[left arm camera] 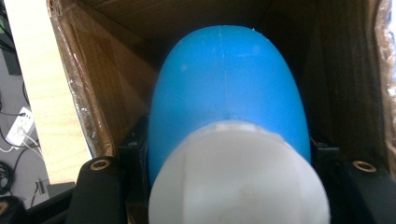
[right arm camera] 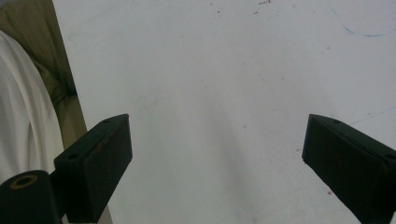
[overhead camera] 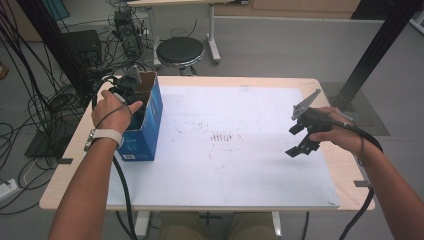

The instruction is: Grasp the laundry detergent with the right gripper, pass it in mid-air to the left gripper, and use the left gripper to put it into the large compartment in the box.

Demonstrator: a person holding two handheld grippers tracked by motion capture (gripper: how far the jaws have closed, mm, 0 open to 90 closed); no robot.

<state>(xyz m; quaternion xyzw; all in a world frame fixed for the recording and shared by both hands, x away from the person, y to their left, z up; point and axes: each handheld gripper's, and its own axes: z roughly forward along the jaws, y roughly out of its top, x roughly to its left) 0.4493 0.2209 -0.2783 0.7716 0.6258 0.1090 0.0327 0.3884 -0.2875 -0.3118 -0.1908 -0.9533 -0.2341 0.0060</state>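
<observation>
A blue cardboard box (overhead camera: 150, 125) stands open-topped at the table's left edge. My left gripper (overhead camera: 131, 100) reaches down into it. Inside the box, a smooth blue rounded bottle (left arm camera: 229, 84) with a white cap (left arm camera: 238, 182) sits between the black jaws of my left gripper (left arm camera: 229, 149), which are shut on its sides. The box's brown inner walls (left arm camera: 102, 84) surround it. At the right of the white mat (overhead camera: 225, 165), my right gripper (overhead camera: 295, 141) hovers open. Between the jaws of the right gripper (right arm camera: 217, 149) lies only bare mat (right arm camera: 210, 70).
The wooden table (overhead camera: 330, 90) has edges close to the box on the left and to my right hand. A black stool (overhead camera: 180, 50) and tangled cables (overhead camera: 45, 100) are on the floor beyond. A person's white clothing (right arm camera: 23, 116) shows in the right gripper view.
</observation>
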